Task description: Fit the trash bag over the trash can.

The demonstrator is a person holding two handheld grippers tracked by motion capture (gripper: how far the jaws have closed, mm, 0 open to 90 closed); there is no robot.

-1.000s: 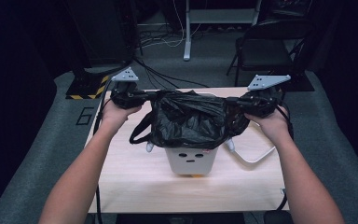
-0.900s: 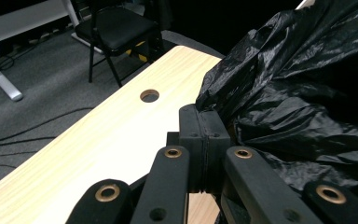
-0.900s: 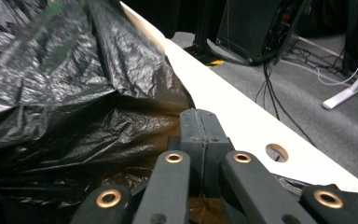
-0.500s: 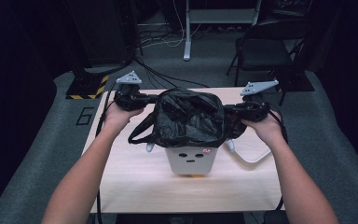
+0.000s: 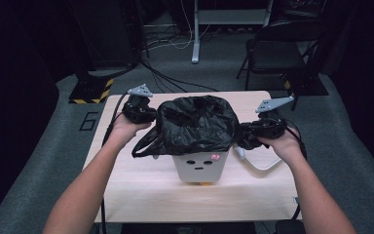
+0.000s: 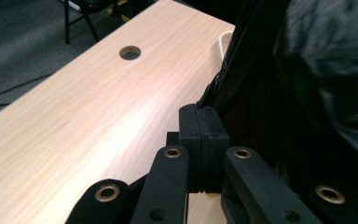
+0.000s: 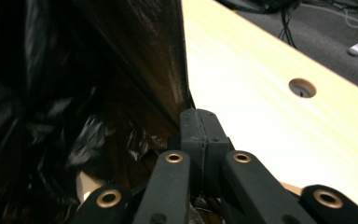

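Both hands sit lower than a second ago, and the black bag's [image 5: 197, 124] mouth has come down with them over the white bin [image 5: 200, 165].

Left gripper [image 5: 143, 114], centre-left of the high view: forearm rises from the bottom left edge, hand wrapped over the body, grey three-cornered plate on top. In the left gripper view its fingers [image 6: 196, 135] are closed flat together, pinching a taut fold of the bag's edge.

Right gripper [image 5: 253, 130], centre-right of the high view: forearm comes up from the bottom right edge, wrist turned inward toward the bin. In the right gripper view its fingers [image 7: 192, 135] are likewise pressed together on a stretched edge of bag film.

Bag: thin, glossy, crinkled plastic, bunched into a dome at the frame's centre, with a loose flap hanging at the lower left. Bin: smooth, boxy, white, with a small face drawn on the front and a pink spot beside it. It stands mid-surface.

Surface [image 5: 141, 195]: pale wood grain, rectangular, with a round cable hole [image 6: 130, 52] visible in each gripper view.
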